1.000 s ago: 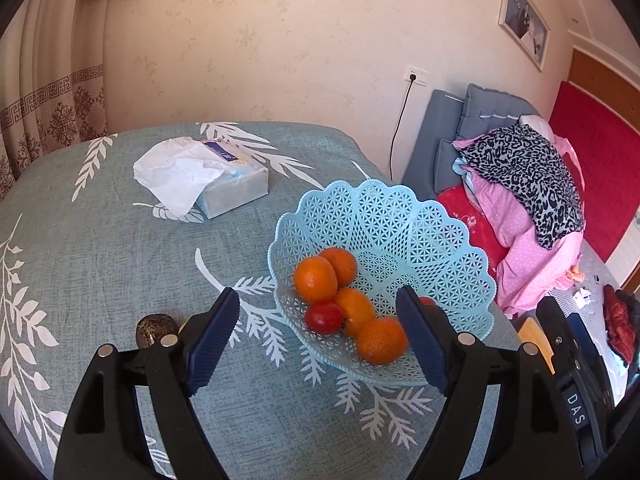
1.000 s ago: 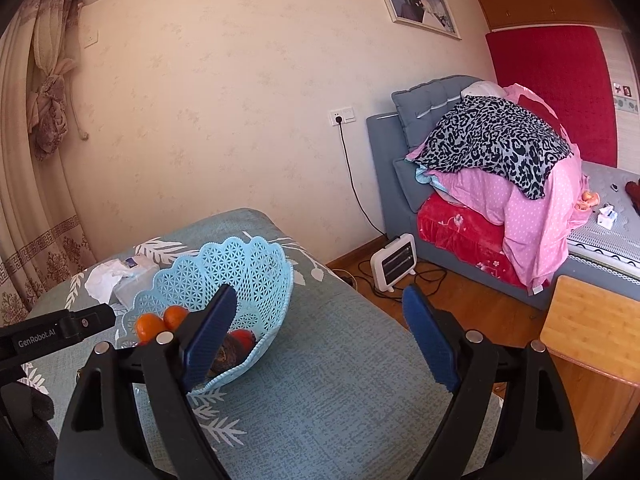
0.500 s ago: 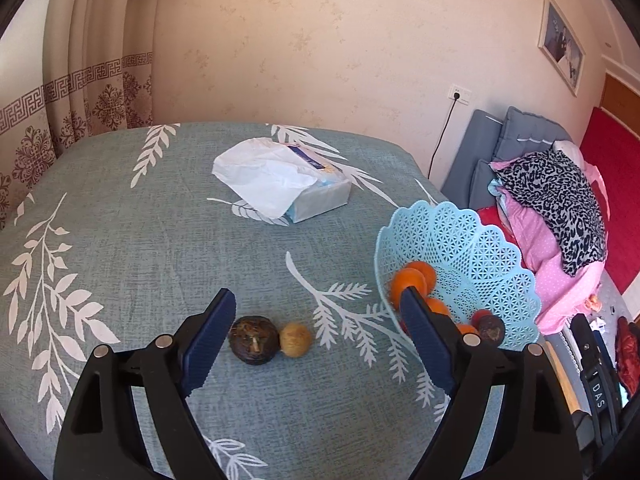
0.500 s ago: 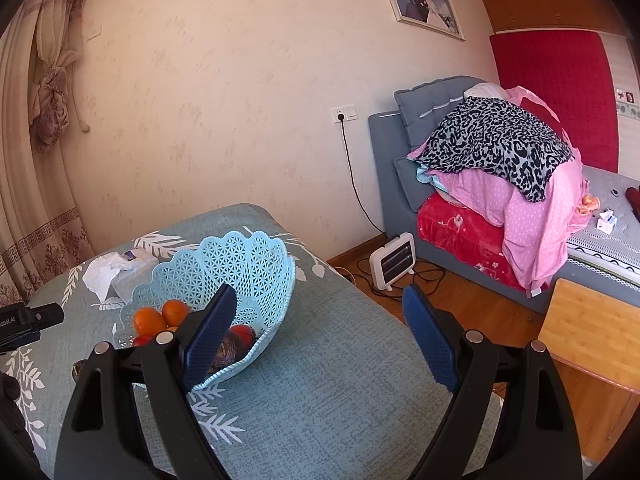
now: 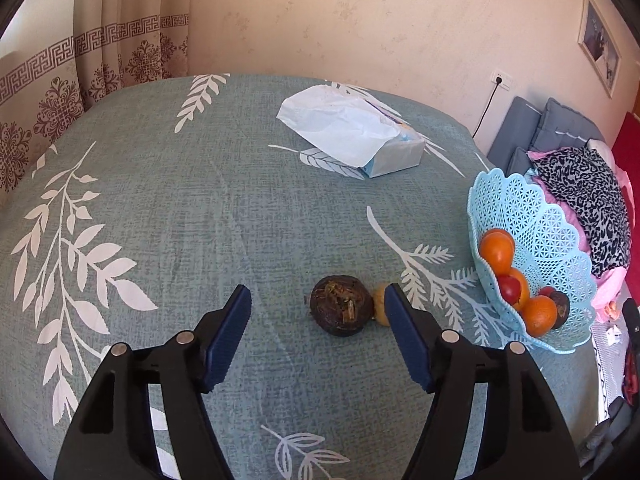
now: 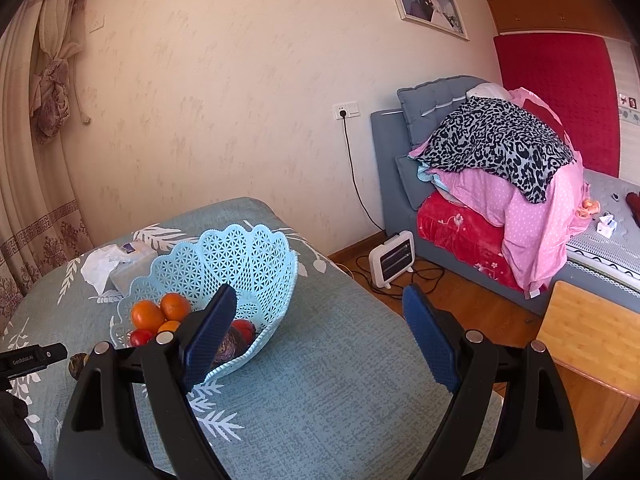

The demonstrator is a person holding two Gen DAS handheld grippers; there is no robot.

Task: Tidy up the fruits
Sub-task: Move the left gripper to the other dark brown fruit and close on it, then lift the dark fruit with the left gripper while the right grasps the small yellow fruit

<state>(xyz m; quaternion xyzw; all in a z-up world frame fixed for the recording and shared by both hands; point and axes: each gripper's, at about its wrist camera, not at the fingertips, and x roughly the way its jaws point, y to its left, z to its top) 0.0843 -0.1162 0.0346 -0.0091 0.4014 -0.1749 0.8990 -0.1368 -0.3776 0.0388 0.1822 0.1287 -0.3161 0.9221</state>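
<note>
A dark brown round fruit [image 5: 339, 310] lies on the teal leaf-print tablecloth [image 5: 180, 220], touching a small yellow fruit [image 5: 381, 309] on its right. My left gripper [image 5: 318, 332] is open and empty, just short of the dark fruit, its right finger in front of the yellow fruit. A light blue lattice basket [image 5: 552, 236] at the table's right holds several oranges [image 5: 497, 247], red fruits and a dark fruit. My right gripper [image 6: 316, 344] is open and empty, beside the basket [image 6: 256, 256], above the table.
A tissue pack [image 5: 360, 136] with a loose white sheet lies at the far side of the table. The table edge drops off right of the basket. A bed piled with bedding [image 6: 500, 160], a small heater [image 6: 392, 258] and a wooden stool [image 6: 592, 336] stand beyond.
My left gripper has swung left, away from the basket, and moved down close to the dark and yellow fruits. My right gripper has barely moved.
</note>
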